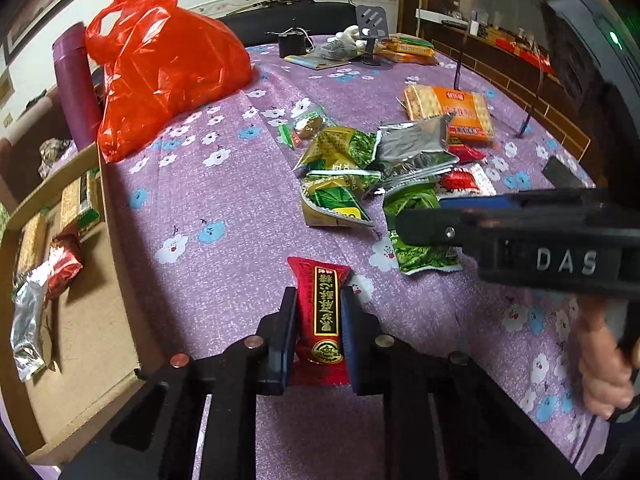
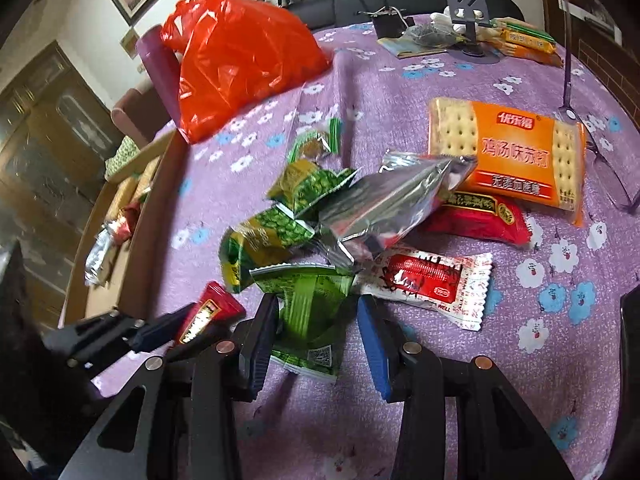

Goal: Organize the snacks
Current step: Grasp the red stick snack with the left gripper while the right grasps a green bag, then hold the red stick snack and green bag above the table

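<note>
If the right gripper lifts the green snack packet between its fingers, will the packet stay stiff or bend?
The green snack packet looks crumpled and creased, so it will probably flop and sag from the right gripper. It seems thin and puffy, so likely light. Its glossy film may slip between the pads.

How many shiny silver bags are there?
2 silver bags. One lies atop the green packets, one in the box. Others may hide underneath.

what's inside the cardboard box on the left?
In the cardboard box: a silver foil pouch, a red foil snack and yellow-green packs by the far wall. The near wall hides part of its floor.
</note>
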`<state>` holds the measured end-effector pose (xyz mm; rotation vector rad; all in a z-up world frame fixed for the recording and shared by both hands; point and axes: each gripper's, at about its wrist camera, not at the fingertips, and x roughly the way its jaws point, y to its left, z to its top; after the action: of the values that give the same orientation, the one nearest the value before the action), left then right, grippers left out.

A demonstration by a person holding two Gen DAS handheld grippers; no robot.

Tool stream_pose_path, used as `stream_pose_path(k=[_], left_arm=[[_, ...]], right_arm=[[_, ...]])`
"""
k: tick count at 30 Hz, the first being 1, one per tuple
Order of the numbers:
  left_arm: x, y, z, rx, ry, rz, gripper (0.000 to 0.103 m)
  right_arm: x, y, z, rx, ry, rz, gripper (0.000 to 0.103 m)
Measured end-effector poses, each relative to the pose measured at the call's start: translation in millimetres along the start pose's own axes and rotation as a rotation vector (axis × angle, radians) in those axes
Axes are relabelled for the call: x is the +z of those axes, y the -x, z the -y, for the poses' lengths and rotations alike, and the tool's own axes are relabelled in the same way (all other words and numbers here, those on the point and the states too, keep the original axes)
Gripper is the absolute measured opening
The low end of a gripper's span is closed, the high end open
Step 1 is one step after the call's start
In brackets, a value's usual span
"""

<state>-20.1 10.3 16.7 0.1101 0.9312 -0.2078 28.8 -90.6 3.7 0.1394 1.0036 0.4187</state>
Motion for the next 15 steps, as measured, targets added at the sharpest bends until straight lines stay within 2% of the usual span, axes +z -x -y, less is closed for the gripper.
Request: stream_pose_path(k=[1, 5, 10, 15], left_arm=[[0, 0, -2, -0.010, 0.011, 0.002, 0.019], [2, 2, -9, -0.028, 0.051, 0.020, 0.019], [9, 7, -14, -0.040, 0.083, 0.074, 0.019], [19, 7, -22, -0.031, 0.123, 0.127, 0.019]], right_arm=[[-1, 0, -1, 0.000, 0.011, 0.004, 0.044], [-4, -2, -5, 0.008, 0.044, 0.012, 0.032], [-3, 5, -3, 0.027, 0.030, 0.043, 0.029], [-2, 25, -8, 0.024, 0.049, 0.156, 0.029]])
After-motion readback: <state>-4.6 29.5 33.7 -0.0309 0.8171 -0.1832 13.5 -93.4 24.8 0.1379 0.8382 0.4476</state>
